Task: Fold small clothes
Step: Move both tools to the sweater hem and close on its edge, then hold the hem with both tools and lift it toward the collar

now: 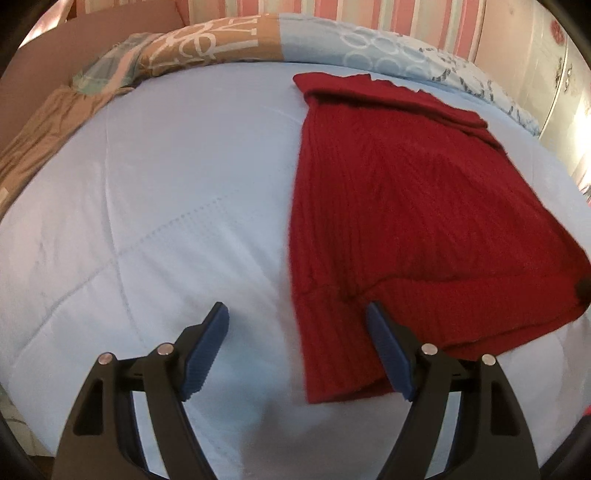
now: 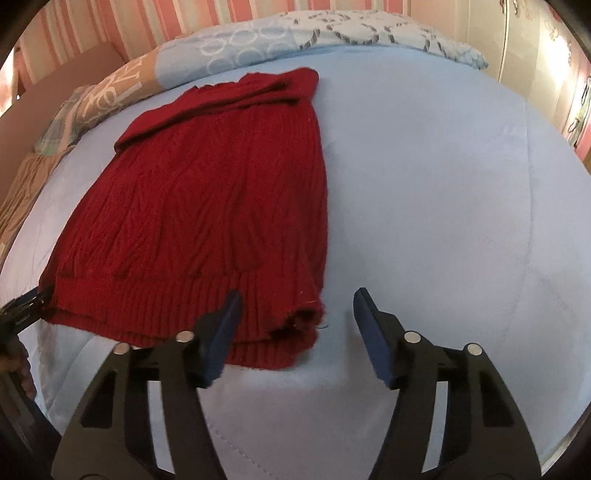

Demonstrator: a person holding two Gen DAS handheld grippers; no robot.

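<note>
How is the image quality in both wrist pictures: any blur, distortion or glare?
Left wrist view: fisheye bends the bed; red knitted sweater slightly soft, glare at the right edge. Right wrist view: same bending; the sweater's ribbed hem blurred, dark vignette in the corners.

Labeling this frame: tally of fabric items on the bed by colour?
Red: 1, knit garment
Light blue: 2, bedspread and circle-print pillow
Tan with white lettering: 1, pillow
Total: 4
</note>
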